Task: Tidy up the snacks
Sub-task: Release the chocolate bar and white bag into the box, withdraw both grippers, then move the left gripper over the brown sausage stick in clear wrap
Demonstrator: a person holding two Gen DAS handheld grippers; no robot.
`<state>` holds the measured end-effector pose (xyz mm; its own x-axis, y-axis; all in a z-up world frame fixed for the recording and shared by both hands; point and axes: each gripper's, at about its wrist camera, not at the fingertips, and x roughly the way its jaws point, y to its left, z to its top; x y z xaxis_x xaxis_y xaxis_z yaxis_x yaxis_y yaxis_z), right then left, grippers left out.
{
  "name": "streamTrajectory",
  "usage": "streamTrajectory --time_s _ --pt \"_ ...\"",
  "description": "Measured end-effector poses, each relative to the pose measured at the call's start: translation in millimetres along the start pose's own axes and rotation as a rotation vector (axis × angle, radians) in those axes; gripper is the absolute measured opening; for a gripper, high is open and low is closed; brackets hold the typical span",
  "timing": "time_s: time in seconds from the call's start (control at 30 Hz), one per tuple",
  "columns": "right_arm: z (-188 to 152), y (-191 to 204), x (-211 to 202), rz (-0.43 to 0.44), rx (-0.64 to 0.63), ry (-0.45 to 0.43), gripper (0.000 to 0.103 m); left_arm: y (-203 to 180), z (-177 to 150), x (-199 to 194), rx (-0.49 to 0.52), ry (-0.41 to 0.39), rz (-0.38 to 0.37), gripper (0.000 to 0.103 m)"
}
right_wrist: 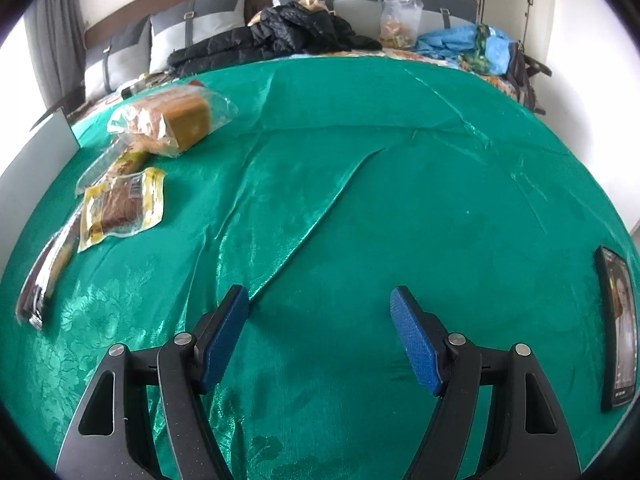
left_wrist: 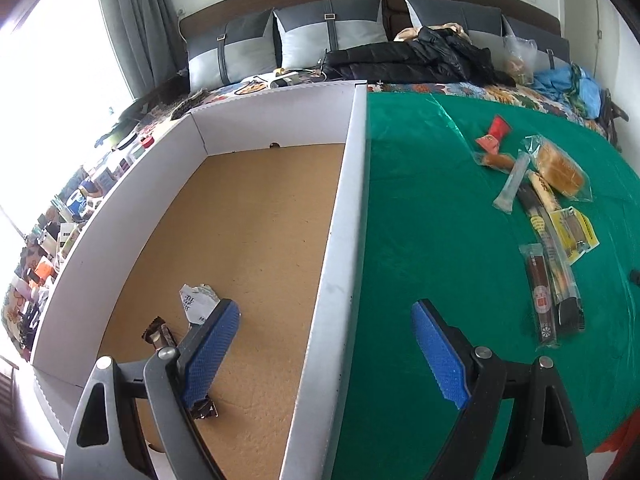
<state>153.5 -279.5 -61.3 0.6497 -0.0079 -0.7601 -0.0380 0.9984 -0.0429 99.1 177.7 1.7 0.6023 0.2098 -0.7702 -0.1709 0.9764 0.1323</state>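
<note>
Both our grippers hang empty with jaws spread wide. Our left gripper (left_wrist: 326,354) straddles the near wall of the white cardboard box (left_wrist: 344,216), one finger inside it, the other over the green cloth (left_wrist: 420,200). Our right gripper (right_wrist: 320,340) hovers above bare cloth with nothing between its pads.

Just behind our left gripper's inner finger, on the box's brown floor, lie a dark wrapped bar (left_wrist: 160,334) and a crumpled white wrapper (left_wrist: 196,300), so we judge the sorting has only begun. Further ahead and to the right of that gripper, the remaining snacks lie in a loose pile on the cloth: a red sausage stick (left_wrist: 540,292), a yellow packet (left_wrist: 576,232), a pale tube (left_wrist: 512,184), a bagged loaf of bread (left_wrist: 558,168) and small red packets (left_wrist: 494,136). From our right gripper they sit well off to the left.

The risks we foresee: the packets overlap, so a pinch may lift two at once or drag a neighbour; the glossy wrappers may slip from the pads; the creased cloth could get caught up with a thin packet; and the box wall may snag our left gripper's fingers.

A phone (right_wrist: 618,332) lies to the far right of our right gripper, clear of the work. Beyond everything, a black jacket (right_wrist: 272,36) and pillows rest against the headboard.
</note>
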Motion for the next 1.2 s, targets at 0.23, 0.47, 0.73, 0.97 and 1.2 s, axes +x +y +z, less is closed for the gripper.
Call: streamTrajectory --time_s 0.23,0.47,0.73,0.97,1.2 --pt "-2 2 -3 -0.002 -0.001 0.000 0.076 -39 -15 -68 0.078 -0.327 0.187 0.090" --pt "-2 3 -5 -0.008 -0.002 0.001 0.077 -122 -40 -110 0.258 -0.389 -0.026 0.103" --pt "-2 2 -5 -0.018 0.001 0.000 0.076 -155 -81 -19 0.218 0.007 -0.219 0.103" --pt "-2 1 -5 -0.019 0.002 0.000 0.077 -161 -85 9 0.186 0.107 -0.265 0.103" --pt "-2 1 -5 -0.021 0.002 0.001 0.077 -159 -72 20 0.143 0.114 -0.275 0.103"
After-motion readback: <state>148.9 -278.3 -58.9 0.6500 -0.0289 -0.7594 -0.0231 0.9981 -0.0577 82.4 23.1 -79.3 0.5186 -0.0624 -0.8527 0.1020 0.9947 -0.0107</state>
